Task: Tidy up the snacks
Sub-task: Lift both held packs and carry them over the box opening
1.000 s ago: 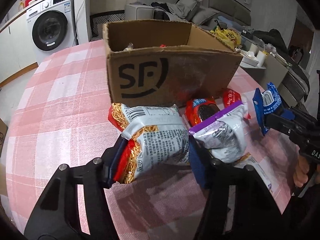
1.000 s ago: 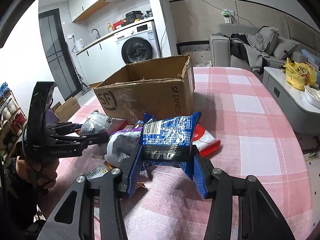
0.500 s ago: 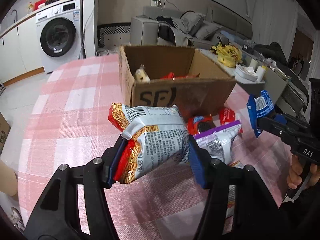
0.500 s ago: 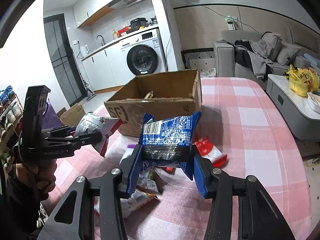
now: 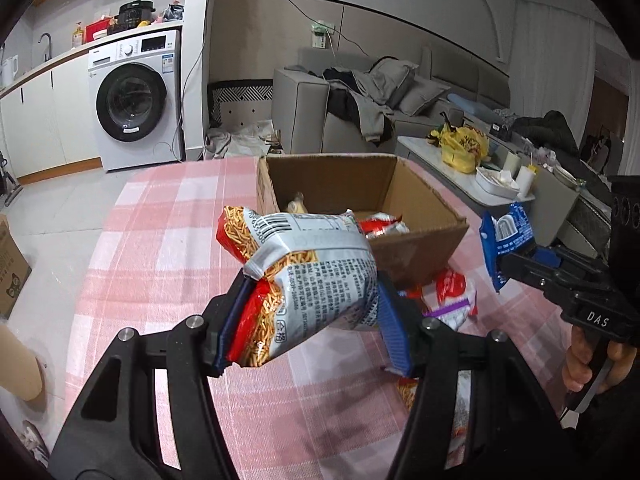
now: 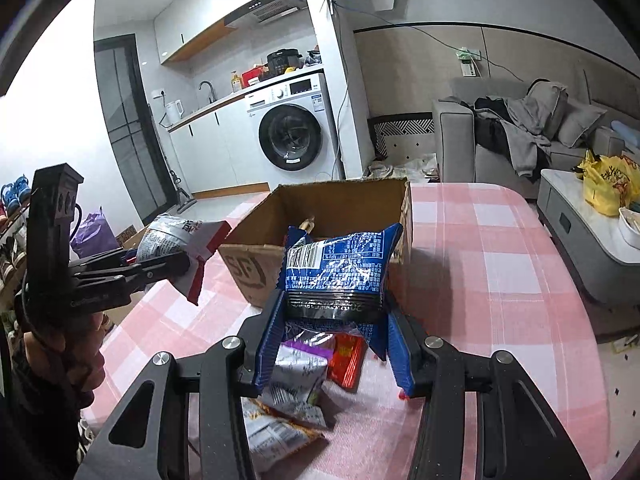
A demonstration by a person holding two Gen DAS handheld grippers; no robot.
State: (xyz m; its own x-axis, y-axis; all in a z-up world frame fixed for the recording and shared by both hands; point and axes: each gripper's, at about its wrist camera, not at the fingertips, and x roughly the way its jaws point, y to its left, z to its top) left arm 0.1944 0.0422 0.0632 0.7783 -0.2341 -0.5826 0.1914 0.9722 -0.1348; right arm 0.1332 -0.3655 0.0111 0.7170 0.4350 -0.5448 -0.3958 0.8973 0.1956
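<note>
Both packets have come up off the table since a second ago: the box front filled the left wrist view then, and now both cameras look down over its rim at the snacks inside.

Far left stands a washing machine (image 5: 132, 100) against the kitchen wall. Nearer, the left gripper (image 5: 308, 316) is clamped on a noodle packet (image 5: 304, 276), silver and red with printed noodles, held in the air just short of the cardboard box (image 5: 420, 248) and a little to its left. From the right wrist view that same packet (image 6: 176, 240) hangs beside the box's SF-marked corner, apart from it.

The box sits open-topped on the pink checked tablecloth (image 5: 160, 232), with a red packet (image 5: 380, 224) and a pale item lying in its bottom.

Below the box's near wall, loose snacks (image 6: 316, 364) lie heaped on the cloth: a purple-edged silver bag, a red one, another noodle bag.

To the right, the right gripper (image 6: 334, 340) is closed tight on a blue snack bag (image 6: 340, 268), raised above that heap and just in front of the box. A grey sofa (image 5: 384, 92) strewn with clothes stands behind.
</note>
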